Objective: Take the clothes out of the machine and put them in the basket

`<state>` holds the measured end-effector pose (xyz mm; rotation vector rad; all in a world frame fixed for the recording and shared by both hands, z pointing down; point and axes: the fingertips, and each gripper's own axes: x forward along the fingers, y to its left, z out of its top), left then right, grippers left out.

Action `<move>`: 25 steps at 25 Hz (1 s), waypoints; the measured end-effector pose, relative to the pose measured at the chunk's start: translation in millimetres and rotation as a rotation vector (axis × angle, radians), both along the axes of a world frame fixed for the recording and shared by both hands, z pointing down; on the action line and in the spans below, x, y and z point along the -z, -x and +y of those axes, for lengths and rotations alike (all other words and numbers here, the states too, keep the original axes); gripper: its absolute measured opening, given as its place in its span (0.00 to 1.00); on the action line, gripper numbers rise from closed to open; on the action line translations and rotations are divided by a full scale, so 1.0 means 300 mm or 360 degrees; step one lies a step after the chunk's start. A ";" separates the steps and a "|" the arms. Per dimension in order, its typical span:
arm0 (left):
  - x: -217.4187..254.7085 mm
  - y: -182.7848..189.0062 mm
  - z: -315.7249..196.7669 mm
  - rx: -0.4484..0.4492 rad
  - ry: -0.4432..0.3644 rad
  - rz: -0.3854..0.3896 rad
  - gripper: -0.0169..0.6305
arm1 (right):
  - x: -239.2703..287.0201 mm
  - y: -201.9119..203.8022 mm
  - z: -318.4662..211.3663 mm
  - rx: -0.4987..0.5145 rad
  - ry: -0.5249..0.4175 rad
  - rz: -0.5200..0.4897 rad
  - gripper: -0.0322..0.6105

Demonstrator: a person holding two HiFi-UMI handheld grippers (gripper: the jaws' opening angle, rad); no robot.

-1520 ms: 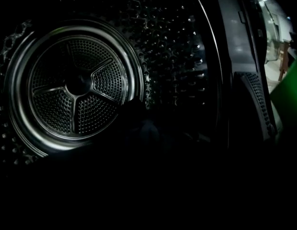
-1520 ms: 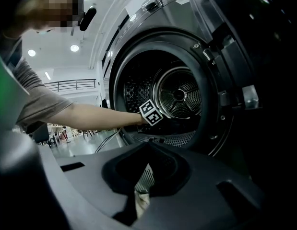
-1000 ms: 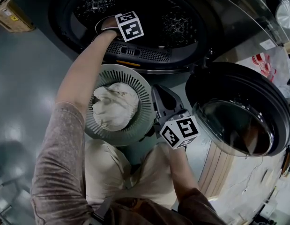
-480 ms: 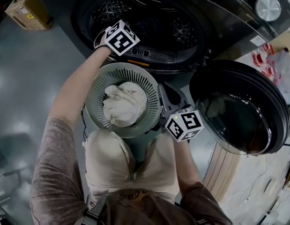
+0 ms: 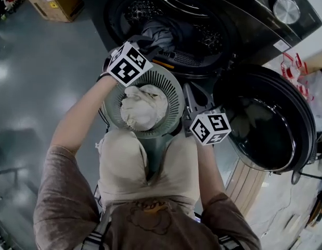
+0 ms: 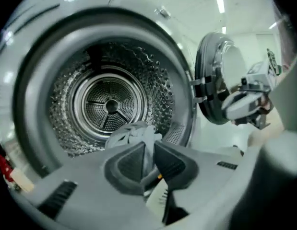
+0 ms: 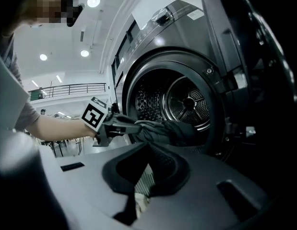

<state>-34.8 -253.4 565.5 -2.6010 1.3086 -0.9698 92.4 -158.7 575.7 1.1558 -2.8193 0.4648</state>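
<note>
Over the basket's far rim, your head view has the left gripper at the mouth of the washing machine, clamped on a dark garment that trails from the drum opening. Just near of it is the round slatted basket, tucked against your knees, with a cream cloth bundled inside. Your right gripper is at the basket's right rim, and right of that the machine's door hangs wide open. A cardboard box stands on the floor, far left.

On to the left gripper view: the left gripper has its jaws pinched together on the dark garment, which reads pale in this light and bunches up just past the tips. Beyond it you look straight into the steel drum. The door stands open at right, with your right gripper in front of it.

Right gripper view now: the right gripper is closed on the basket, whose slatted wall shows between the jaws, with a scrap of the cream cloth below. Ahead, your left gripper holds the dark garment, which stretches from its tips back into the drum.
</note>
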 end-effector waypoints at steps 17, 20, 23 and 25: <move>0.151 0.004 0.490 0.0043 0.0026 0.0184 0.12 | 0.078 0.098 0.047 0.0231 -0.0119 0.0040 0.05; 0.141 0.013 0.561 0.0061 0.0074 0.0189 0.12 | 0.083 0.125 0.061 0.0259 -0.0108 0.0026 0.05; 0.128 -0.001 0.599 0.0036 0.0121 0.0201 0.12 | 0.088 0.129 0.066 0.0256 -0.0115 0.0026 0.05; 0.125 -0.014 0.615 0.0014 0.0132 0.0204 0.12 | 0.092 0.127 0.069 0.0246 -0.0114 0.0019 0.05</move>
